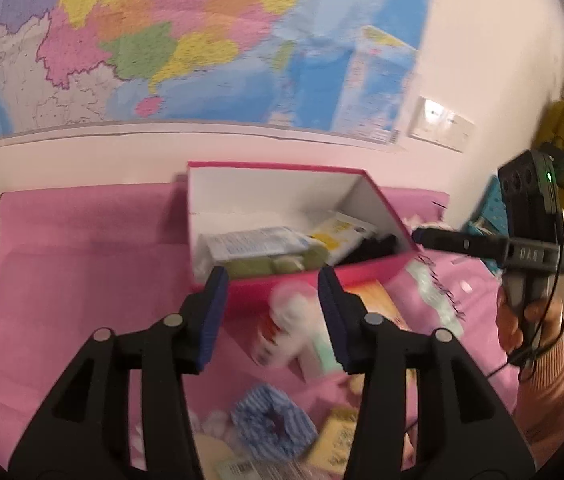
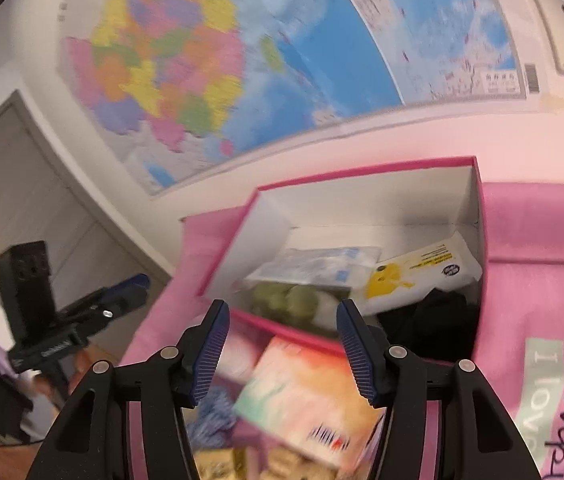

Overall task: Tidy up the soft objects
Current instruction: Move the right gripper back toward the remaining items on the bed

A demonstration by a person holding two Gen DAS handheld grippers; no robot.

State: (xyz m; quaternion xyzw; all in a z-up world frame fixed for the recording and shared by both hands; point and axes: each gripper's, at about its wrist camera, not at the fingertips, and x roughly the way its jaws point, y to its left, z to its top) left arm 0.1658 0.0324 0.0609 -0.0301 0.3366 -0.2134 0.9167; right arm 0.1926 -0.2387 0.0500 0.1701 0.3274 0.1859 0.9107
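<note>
An open pink box [image 1: 366, 270] stands on a pink cloth [image 1: 82, 272]. Inside it lie a white-and-blue packet [image 1: 258, 242], a yellow-printed packet [image 1: 342, 232], green soft pieces [image 1: 266, 267] and something black [image 1: 374, 246]. My left gripper [image 1: 271, 271] is open just short of the box's front wall. A blurred white, red and green packet [image 1: 294, 328] shows below its jaws, and neither pad presses on it. My right gripper [image 2: 282, 302] is open over the box rim [image 2: 294, 330], above an orange-and-white pack [image 2: 302, 396]. In the left wrist view the right gripper [image 1: 422, 237] reaches in from the right.
A blue-and-white striped scrunchie [image 1: 274, 424] and more packets lie on the cloth near the front. A large coloured map [image 1: 202, 40] covers the wall behind the box. A hand [image 1: 522, 320] in a striped sleeve holds the right gripper. A pink printed bag [image 2: 542, 340] lies right of the box.
</note>
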